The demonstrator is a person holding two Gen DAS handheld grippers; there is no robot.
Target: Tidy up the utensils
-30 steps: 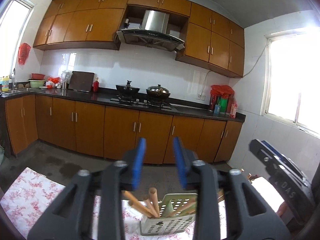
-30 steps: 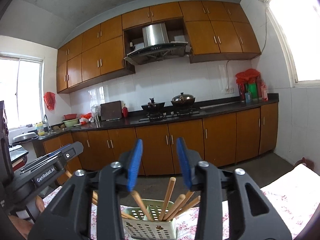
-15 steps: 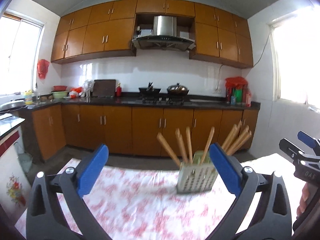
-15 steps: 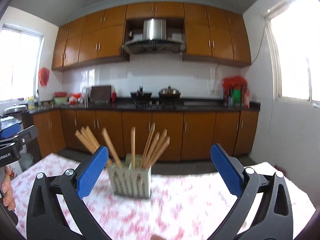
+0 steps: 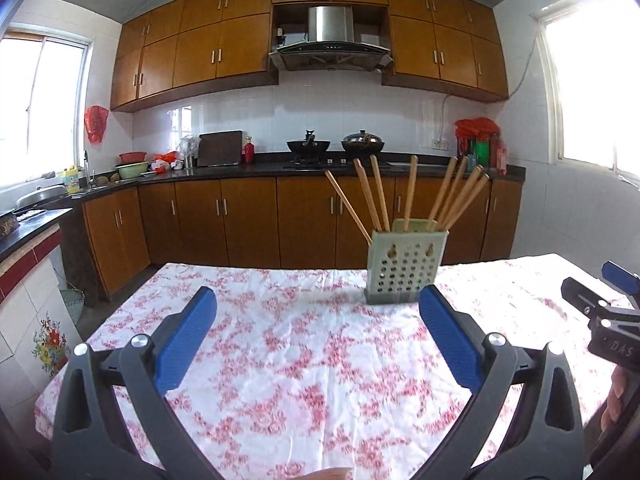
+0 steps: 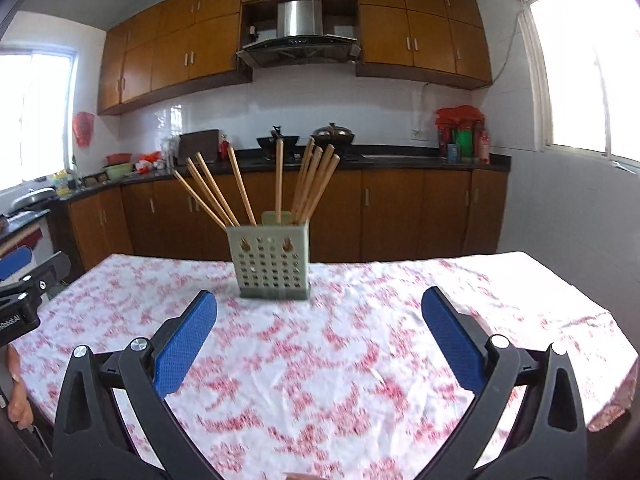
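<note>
A pale green perforated utensil holder (image 5: pixel 405 267) stands upright on the flowered tablecloth (image 5: pixel 304 360), with several wooden chopsticks (image 5: pixel 408 196) leaning out of it. It also shows in the right wrist view (image 6: pixel 273 265) with its chopsticks (image 6: pixel 280 176). My left gripper (image 5: pixel 318 320) is open and empty, held above the cloth short of the holder. My right gripper (image 6: pixel 319 320) is open and empty, also short of the holder. The right gripper shows at the right edge of the left wrist view (image 5: pixel 608 308); the left gripper shows at the left edge of the right wrist view (image 6: pixel 24 292).
The table's far edge (image 5: pixel 280 269) faces brown kitchen cabinets (image 5: pixel 248 220) and a dark counter with a stove and pans (image 5: pixel 332 148). The cloth's right corner (image 6: pixel 616 360) hangs off the table.
Both grippers opened wide from nearly shut and pulled back and up from the holder. The view tilted down, so the table and the whole holder now show.
</note>
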